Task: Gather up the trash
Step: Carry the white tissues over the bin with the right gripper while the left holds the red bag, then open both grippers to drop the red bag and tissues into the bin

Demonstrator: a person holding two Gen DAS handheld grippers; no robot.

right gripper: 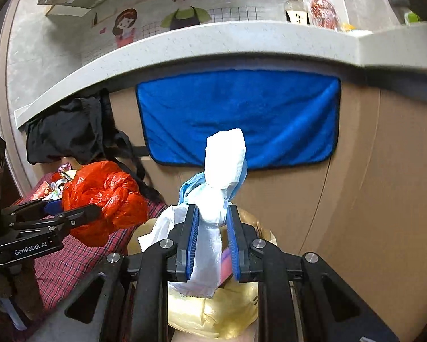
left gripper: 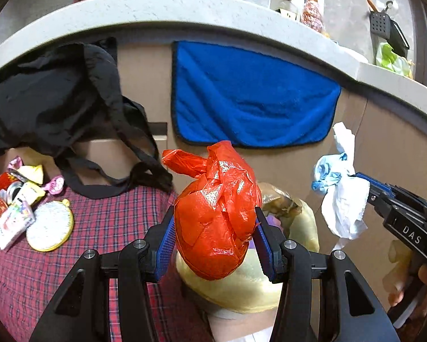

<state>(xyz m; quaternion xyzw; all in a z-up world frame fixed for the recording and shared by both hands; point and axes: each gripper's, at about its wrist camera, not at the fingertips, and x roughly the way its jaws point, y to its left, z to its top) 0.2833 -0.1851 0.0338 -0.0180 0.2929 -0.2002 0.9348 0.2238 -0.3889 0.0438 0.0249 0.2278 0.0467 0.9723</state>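
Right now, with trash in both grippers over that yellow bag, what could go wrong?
The left gripper pinches a puffy red plastic bag; it may squirm loose. The white and blue wad in the right gripper trails loose tissue that could tear or snag. The yellow bag mouth looks slack, so drops might miss.

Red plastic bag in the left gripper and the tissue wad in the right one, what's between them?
In the left wrist view, nothing hangs between the red plastic bag and the tissue wad; behind the gap are the brown cabinet front and, lower, the yellowish bag.

Even indoor light; fisheye-curved edges, dark corners
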